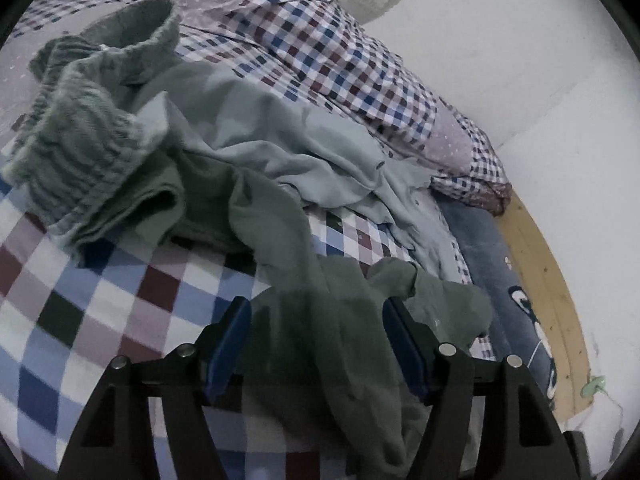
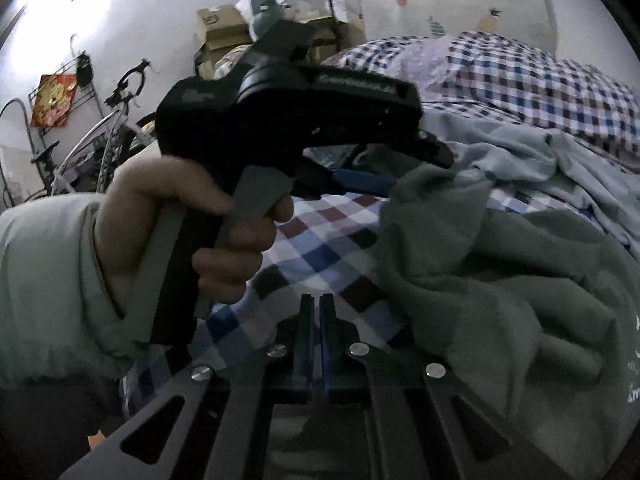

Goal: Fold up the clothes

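Note:
A crumpled grey-green sweatshirt (image 1: 132,184) with ribbed cuffs lies on the checked bed sheet (image 1: 100,300). One fold of it runs toward me, between the wide-apart blue pads of my left gripper (image 1: 316,316), which stands open around the cloth. A light blue garment (image 1: 280,136) is bunched behind the sweatshirt. In the right wrist view the green sweatshirt (image 2: 500,260) fills the right side. A hand (image 2: 168,208) holds the left gripper's black body (image 2: 288,112), whose blue finger (image 2: 360,179) reaches into the green cloth. My right gripper (image 2: 316,308) is shut over the sheet (image 2: 320,248), holding nothing.
A checked quilt (image 1: 320,40) is heaped at the back of the bed against a white wall (image 1: 520,60). A dark blue printed cloth (image 1: 500,280) and the wooden bed edge (image 1: 540,264) run along the right. Cardboard boxes (image 2: 224,28) and a bicycle (image 2: 112,128) stand beyond the bed.

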The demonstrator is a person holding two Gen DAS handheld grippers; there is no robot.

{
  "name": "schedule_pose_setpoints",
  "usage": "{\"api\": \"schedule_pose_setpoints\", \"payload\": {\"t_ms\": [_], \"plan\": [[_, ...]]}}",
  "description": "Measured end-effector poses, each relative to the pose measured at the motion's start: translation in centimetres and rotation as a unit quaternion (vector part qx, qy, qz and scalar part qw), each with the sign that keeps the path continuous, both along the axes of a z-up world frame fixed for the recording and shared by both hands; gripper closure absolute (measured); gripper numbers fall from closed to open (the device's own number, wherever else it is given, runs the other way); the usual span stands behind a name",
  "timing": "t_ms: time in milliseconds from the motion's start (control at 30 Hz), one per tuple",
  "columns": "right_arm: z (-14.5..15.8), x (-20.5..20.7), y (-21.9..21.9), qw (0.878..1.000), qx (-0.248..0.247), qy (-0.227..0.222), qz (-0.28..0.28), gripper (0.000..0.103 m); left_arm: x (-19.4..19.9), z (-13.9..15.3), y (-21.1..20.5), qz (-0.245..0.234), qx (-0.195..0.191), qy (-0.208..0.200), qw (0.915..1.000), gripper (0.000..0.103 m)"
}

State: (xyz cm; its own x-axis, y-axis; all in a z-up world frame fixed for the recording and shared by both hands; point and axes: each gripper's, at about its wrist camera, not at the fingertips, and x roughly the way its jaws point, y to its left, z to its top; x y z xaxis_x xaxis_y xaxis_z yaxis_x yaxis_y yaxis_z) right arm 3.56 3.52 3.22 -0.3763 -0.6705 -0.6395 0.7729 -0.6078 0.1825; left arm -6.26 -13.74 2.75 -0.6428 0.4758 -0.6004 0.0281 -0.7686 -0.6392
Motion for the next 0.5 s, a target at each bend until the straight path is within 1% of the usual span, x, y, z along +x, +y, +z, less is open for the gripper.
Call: {"api": "schedule_pose_setpoints", "payload": {"t_ms": [33, 67, 100, 133, 167, 233, 300, 367, 433, 500], "plan": [[0.2, -0.2, 0.7, 1.0, -0.009, 0.001, -0.012, 0.099, -0.3, -0.2, 0.3, -0.002, 0.0, -0.007, 1.0, 0.061], [0.5, -0.5, 1.3, 1.0, -0.017, 0.001, -0.023, 0.099, -0.5, -0.5, 0.5, -0.004, -0.001, -0.014, 0.9999, 0.086], [0.8, -0.7, 1.9, 0.999, -0.022, 0.003, -0.037, 0.099, -0.7, -0.6, 0.6, -0.003, -0.001, -0.019, 0.9998, 0.09], [1.1, -0.9, 2.8, 0.998, -0.028, 0.009, -0.063, 0.099, -0.6, -0.6, 0.5, 0.002, 0.0, -0.016, 0.9999, 0.092], [1.4, -1.2, 3.7, 0.995, -0.034, 0.014, -0.09, 0.099, -0.2, 0.0, 0.1, 0.015, 0.0, -0.002, 0.9999, 0.094], [1.9, -2.1, 5.6, 0.988, -0.05, 0.02, -0.147, 0.099, 0.8, 1.5, -0.7, 0.045, -0.004, 0.033, 0.9984, 0.095], [2.2, -2.9, 7.7, 0.978, -0.073, 0.01, -0.197, 0.098, 1.8, 3.1, -1.6, 0.075, -0.009, 0.068, 0.9948, 0.095], [2.1, -3.5, 9.3, 0.969, -0.087, -0.006, -0.23, 0.097, 3.0, 5.0, -2.8, 0.102, -0.001, 0.109, 0.9888, 0.095], [1.7, -4.0, 10.5, 0.962, -0.097, -0.024, -0.255, 0.097, 3.9, 6.5, -4.1, 0.123, 0.002, 0.135, 0.9831, 0.095], [1.7, -4.3, 10.8, 0.959, -0.094, -0.03, -0.265, 0.096, 5.0, 7.7, -5.4, 0.154, -0.003, 0.155, 0.9759, 0.096]]}}
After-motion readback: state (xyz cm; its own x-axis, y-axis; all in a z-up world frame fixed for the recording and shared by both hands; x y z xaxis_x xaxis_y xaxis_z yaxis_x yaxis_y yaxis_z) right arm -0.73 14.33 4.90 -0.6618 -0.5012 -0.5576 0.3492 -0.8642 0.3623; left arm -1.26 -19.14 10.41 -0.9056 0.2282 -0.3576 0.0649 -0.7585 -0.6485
